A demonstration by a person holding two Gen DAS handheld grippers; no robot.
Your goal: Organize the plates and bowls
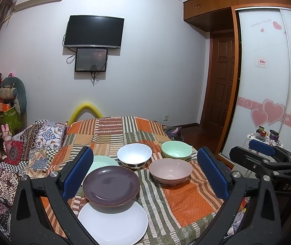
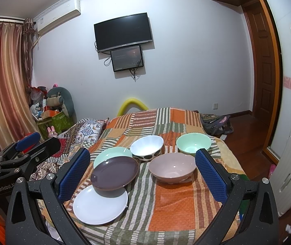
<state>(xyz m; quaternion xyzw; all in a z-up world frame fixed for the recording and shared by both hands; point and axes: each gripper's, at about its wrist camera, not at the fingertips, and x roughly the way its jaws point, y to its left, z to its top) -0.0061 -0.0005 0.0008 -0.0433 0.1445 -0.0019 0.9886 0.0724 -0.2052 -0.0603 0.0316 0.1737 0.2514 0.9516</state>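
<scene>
On the striped cloth lie three overlapping plates: a white plate (image 1: 112, 224) (image 2: 99, 204) nearest, a purple plate (image 1: 111, 184) (image 2: 114, 172) resting on it, and a mint plate (image 1: 102, 161) (image 2: 110, 155) behind. Three bowls stand further back: a white bowl with black dots (image 1: 134, 155) (image 2: 146, 147), a mint bowl (image 1: 176, 149) (image 2: 193, 143) and a pink bowl (image 1: 171, 170) (image 2: 172, 168). My left gripper (image 1: 145, 175) is open and empty above the near plates. My right gripper (image 2: 143, 175) is open and empty, level with it; it also shows in the left wrist view (image 1: 261, 149).
The table's striped cloth (image 1: 186, 200) (image 2: 176, 204) drops off at the near and right edges. A patterned quilt (image 1: 33, 149) lies to the left. A white suitcase (image 2: 288, 173) stands at the right. A yellow tube (image 1: 85, 108) arches behind the table.
</scene>
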